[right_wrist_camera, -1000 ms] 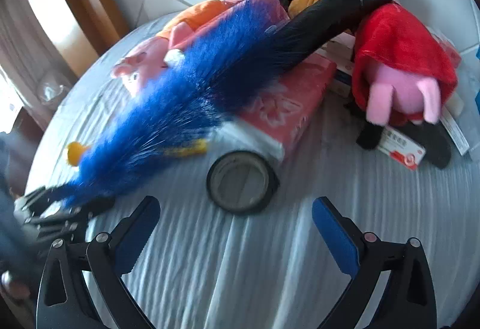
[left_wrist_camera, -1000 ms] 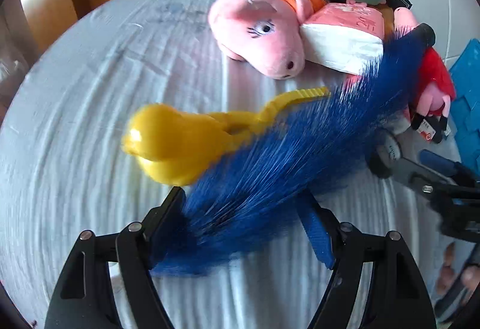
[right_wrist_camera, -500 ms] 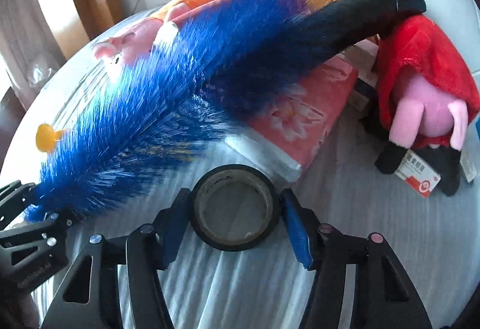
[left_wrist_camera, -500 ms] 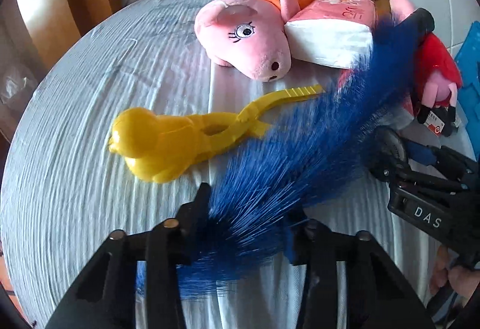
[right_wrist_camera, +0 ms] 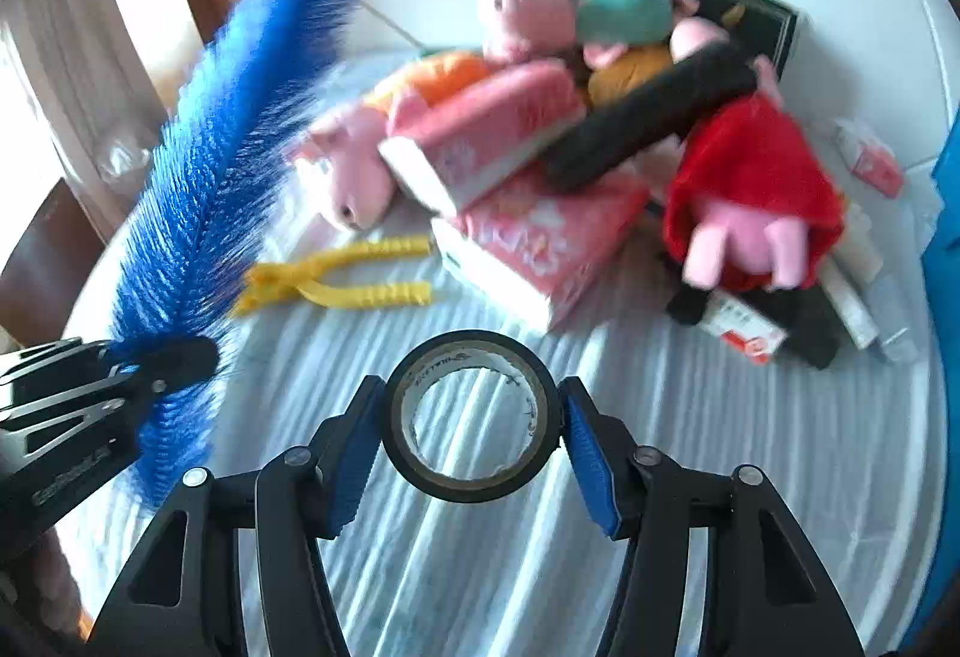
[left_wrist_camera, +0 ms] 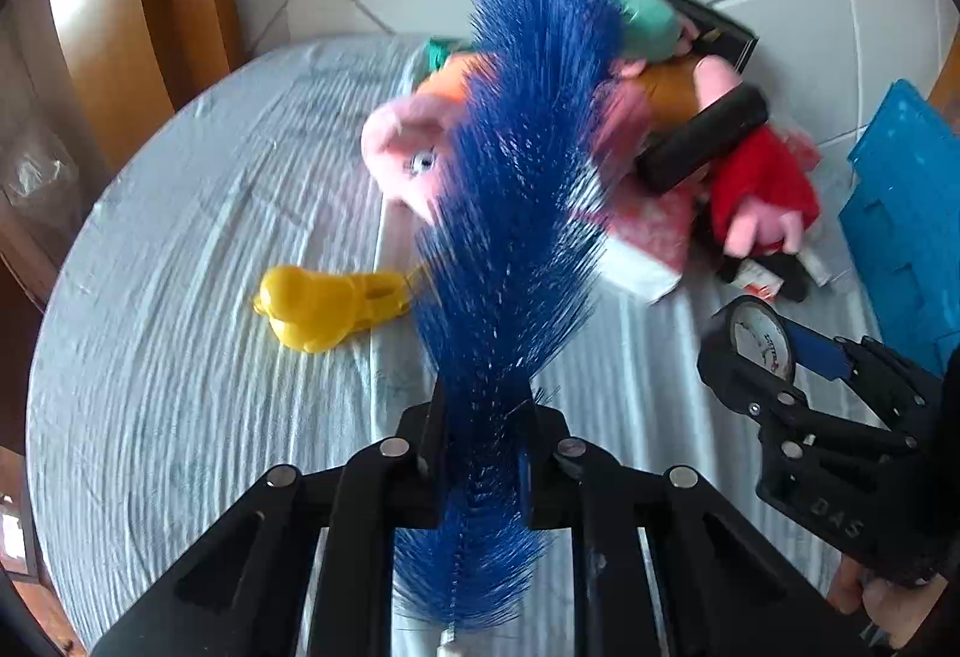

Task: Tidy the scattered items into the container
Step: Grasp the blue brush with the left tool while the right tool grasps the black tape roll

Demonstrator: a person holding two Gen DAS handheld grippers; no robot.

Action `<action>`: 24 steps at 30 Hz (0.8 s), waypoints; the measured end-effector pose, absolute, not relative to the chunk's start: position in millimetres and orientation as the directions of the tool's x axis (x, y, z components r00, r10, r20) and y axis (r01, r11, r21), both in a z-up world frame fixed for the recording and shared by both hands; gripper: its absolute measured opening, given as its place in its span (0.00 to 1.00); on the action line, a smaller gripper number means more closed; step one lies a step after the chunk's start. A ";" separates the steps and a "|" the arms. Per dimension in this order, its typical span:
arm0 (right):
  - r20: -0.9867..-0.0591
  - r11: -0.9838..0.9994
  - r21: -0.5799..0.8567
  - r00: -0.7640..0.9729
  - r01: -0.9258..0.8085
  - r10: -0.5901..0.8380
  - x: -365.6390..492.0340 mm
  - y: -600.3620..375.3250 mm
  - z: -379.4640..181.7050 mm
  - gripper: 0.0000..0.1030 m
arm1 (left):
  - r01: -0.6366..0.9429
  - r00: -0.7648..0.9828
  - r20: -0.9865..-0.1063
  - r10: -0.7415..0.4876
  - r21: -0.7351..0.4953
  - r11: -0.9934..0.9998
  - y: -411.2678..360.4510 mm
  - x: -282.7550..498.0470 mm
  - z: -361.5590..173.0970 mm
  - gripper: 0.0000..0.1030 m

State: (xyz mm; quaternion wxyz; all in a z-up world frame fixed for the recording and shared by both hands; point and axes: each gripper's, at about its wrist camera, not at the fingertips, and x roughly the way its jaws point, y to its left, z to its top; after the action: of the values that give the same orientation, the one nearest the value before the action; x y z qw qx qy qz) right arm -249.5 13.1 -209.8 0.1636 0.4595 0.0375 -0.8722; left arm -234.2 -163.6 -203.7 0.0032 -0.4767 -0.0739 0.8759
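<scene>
Left gripper (left_wrist_camera: 480, 417) clamped tight on blue bristle brush (left_wrist_camera: 516, 213), held clear of the yellow clip toy (left_wrist_camera: 318, 306). Right gripper (right_wrist_camera: 474, 429) pinches black tape roll (right_wrist_camera: 474, 417) across its width, right of brush, for carrying. Blue container (left_wrist_camera: 906, 219) far right of brush.

Embossed "DAS" legible on the black body of the right gripper (left_wrist_camera: 774, 357), seen from the left wrist view. Similar raised lettering along the side of the left gripper (right_wrist_camera: 162, 357) in the right wrist view, too blurred to read. Small dark print on the inner white core of the tape roll (right_wrist_camera: 472, 415), possibly a brand name, not decipherable. Red-and-white tag (right_wrist_camera: 744, 327) on the red-dressed plush (right_wrist_camera: 750, 177), printed but unreadable. Pale markings on the pink packet (right_wrist_camera: 540, 237), illegible.
</scene>
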 end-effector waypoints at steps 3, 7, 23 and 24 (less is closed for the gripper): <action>-0.788 -0.940 0.092 -0.553 0.330 -0.271 -243.5 9.6 -182.3 0.56 | 0.059 -0.576 -0.814 0.069 -0.126 -0.990 -155.1 -223.8 -177.9 0.15; -0.751 -0.934 0.095 -0.591 0.345 -0.295 -236.2 5.3 -150.0 0.56 | 0.059 -0.618 -0.784 0.059 -0.121 -0.991 -148.6 -216.9 -147.9 0.14; -0.614 -0.922 0.042 -0.718 0.385 -0.328 -185.2 55.5 -44.5 0.56 | 0.024 -0.727 -0.684 0.057 -0.109 -0.994 -94.0 -165.1 -50.5 0.14; -0.609 -0.928 0.036 -0.728 0.372 -0.315 -181.0 58.8 -39.0 0.56 | 0.009 -0.730 -0.680 0.070 -0.112 -0.994 -91.5 -164.7 -47.4 0.14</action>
State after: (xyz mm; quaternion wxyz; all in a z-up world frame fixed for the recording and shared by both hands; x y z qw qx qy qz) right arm -181.0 58.8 -39.0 0.1851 0.3192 0.0444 -0.9284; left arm -164.7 -91.5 -47.4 0.0166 -0.3673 -0.0538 0.9284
